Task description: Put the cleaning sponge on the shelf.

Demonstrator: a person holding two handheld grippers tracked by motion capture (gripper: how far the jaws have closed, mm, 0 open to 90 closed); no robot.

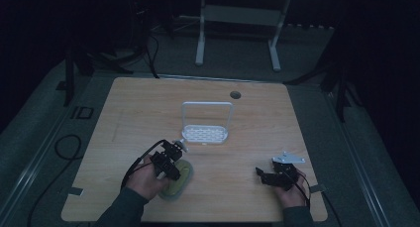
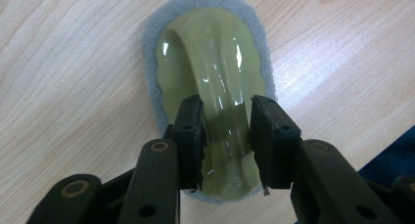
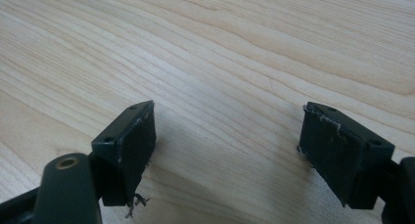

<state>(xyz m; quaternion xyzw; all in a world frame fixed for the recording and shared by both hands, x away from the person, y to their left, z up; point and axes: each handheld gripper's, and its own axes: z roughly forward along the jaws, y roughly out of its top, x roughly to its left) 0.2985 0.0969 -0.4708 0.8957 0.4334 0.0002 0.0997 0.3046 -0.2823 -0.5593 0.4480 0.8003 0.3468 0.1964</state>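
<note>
An oval scrubber (image 2: 205,43) with a glossy olive-green top, a raised handle ridge and a grey felt base lies flat on the wooden table (image 1: 148,113) at the front left. My left gripper (image 2: 226,111) is shut on that ridge, one jaw pressed against each side. In the high view the left gripper (image 1: 174,172) sits over the scrubber (image 1: 185,176), held by a hand. At the front right, my right gripper (image 1: 261,174) stands open just above bare wood. Nothing lies between the jaws of the right gripper (image 3: 227,116).
A white wire rack (image 1: 205,133) with a tall hoop handle stands mid-table, just behind the scrubber. A round cable hole (image 1: 235,94) is near the table's far edge. A white frame (image 1: 237,19) stands on the floor beyond. The surroundings are dark.
</note>
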